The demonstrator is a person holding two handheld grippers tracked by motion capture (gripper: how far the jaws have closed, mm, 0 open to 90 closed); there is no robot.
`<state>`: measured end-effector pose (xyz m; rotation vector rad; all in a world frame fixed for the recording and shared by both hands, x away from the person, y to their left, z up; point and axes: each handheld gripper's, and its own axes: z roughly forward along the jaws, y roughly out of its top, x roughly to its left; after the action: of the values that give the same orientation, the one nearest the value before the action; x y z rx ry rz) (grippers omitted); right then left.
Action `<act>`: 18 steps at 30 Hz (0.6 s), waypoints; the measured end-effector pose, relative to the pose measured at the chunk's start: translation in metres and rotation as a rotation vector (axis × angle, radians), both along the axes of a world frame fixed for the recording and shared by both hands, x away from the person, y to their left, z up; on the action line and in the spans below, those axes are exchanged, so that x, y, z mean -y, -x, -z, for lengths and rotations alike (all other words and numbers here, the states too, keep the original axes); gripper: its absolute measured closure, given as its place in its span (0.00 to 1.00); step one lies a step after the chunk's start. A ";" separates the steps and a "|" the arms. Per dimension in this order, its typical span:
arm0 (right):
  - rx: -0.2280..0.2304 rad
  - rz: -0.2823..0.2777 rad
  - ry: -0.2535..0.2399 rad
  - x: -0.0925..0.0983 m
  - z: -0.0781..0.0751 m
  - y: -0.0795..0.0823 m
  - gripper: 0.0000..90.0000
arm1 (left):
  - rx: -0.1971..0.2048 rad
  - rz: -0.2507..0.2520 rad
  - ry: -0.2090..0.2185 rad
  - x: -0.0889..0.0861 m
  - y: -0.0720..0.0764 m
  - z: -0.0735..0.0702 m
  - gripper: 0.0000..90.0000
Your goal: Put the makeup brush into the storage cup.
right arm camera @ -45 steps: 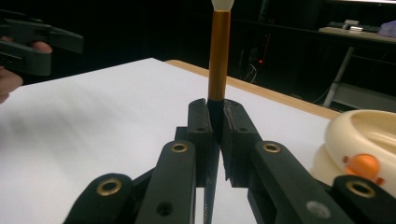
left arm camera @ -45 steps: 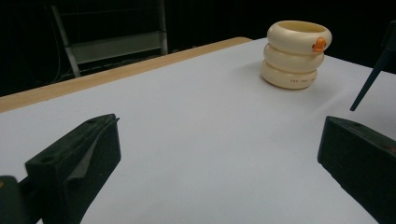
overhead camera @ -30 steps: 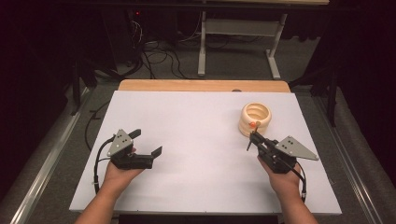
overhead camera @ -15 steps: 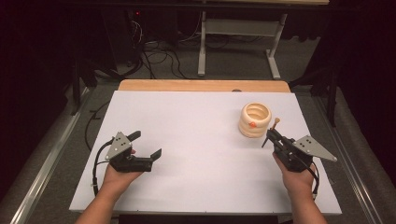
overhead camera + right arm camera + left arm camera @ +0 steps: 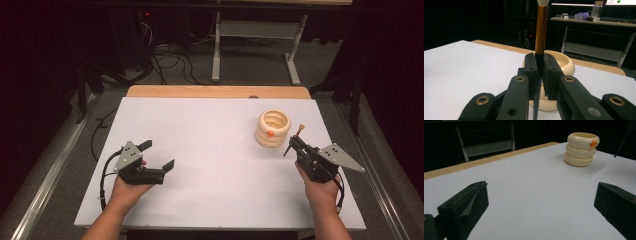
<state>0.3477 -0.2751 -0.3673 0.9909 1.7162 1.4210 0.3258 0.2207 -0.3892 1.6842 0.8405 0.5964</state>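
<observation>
A cream holder (image 5: 273, 128) made of stacked rings, with an orange dot on its side, stands at the right of the white table (image 5: 215, 125). Just right of it, my right gripper (image 5: 295, 143) is shut on a slim brush (image 5: 299, 132) with a dark handle, a gold ferrule and a pale tip, held upright and tilted. In the right gripper view the pads (image 5: 550, 72) pinch the brush (image 5: 541, 30) with the holder (image 5: 566, 65) right behind. My left gripper (image 5: 159, 154) rests open at the front left, nothing between its jaws, and the holder (image 5: 582, 148) stands far off.
A wooden strip (image 5: 215, 91) runs along the table's far edge. Beyond it a metal desk frame (image 5: 255, 45) and cables (image 5: 175, 55) sit on the dark floor. The table (image 5: 536, 182) between the left jaws is bare white.
My right gripper has carried the brush to the right, from in front of the holder to its right side. The left gripper has stayed where it was.
</observation>
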 end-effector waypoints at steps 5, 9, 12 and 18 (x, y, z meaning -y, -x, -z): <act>0.004 0.007 -0.009 0.001 -0.002 -0.002 0.95 | 0.001 0.002 0.001 0.000 0.000 -0.001 0.00; 0.011 0.011 -0.013 0.002 -0.004 -0.003 0.95 | -0.001 0.003 0.000 0.000 0.000 -0.001 0.00; 0.019 0.013 -0.024 0.001 -0.007 -0.002 0.95 | 0.000 0.002 -0.001 0.001 0.000 -0.001 0.00; 0.041 0.008 -0.053 0.001 -0.014 -0.004 0.95 | -0.001 0.000 0.000 0.001 0.000 -0.001 0.00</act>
<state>0.3514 -0.2759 -0.3533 0.9888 1.6507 1.4782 0.3257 0.2199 -0.3884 1.6843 0.8413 0.5956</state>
